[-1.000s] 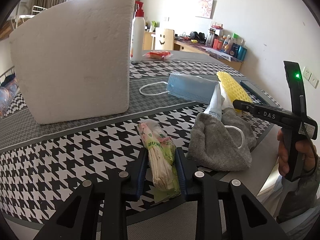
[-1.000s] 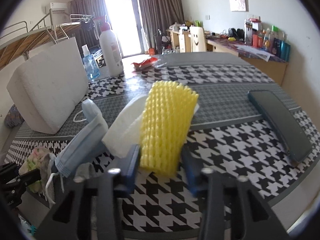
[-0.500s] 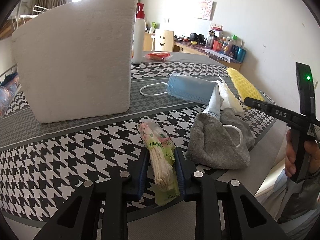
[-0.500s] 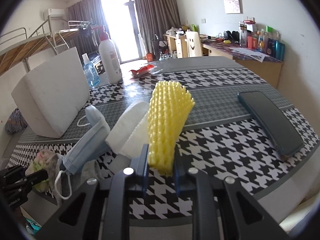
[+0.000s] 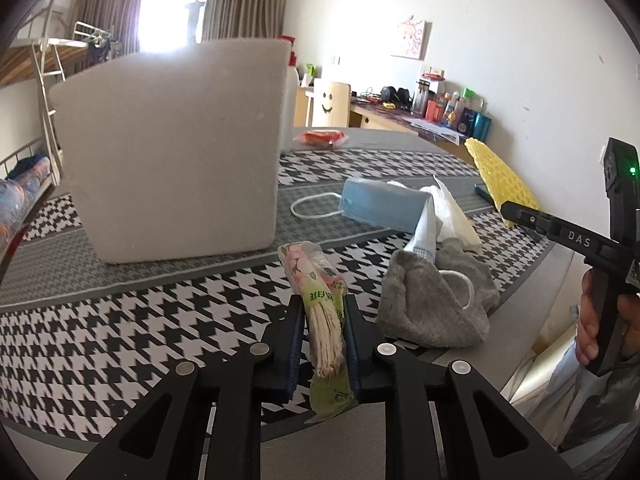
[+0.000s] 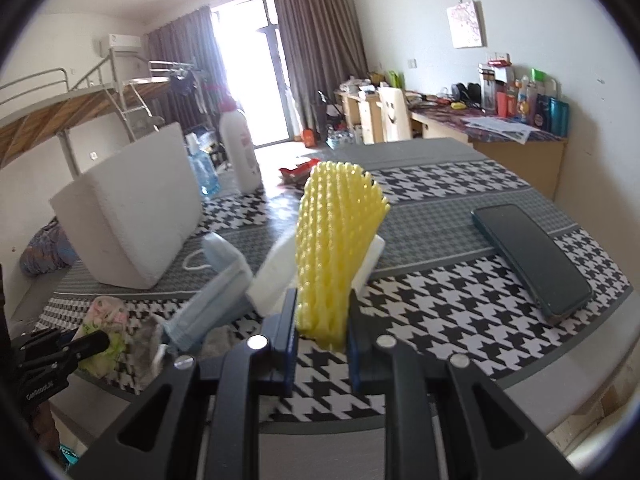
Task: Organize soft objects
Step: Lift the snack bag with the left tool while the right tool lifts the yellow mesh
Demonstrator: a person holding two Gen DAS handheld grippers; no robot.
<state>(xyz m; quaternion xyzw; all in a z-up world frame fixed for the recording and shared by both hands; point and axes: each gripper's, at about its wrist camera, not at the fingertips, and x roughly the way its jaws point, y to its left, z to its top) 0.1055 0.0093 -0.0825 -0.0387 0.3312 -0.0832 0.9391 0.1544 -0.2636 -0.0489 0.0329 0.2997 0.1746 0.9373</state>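
While our left gripper [image 5: 323, 334] closes pinching tissue pack [image 5: 320, 300], right gripper [image 6: 322, 330] pinches yellow net [image 6: 336, 240], both between fingers.

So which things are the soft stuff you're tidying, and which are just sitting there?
Soft things for the job: tissue packet in the left claw, yellow foam net in the right claw, blue face mask, grey cloth, white foam block.

Just lying about: phone, lotion bottle, red wrapper.

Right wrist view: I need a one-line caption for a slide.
Right gripper shut on a yellow foam net above the houndstooth table, phone alongside.
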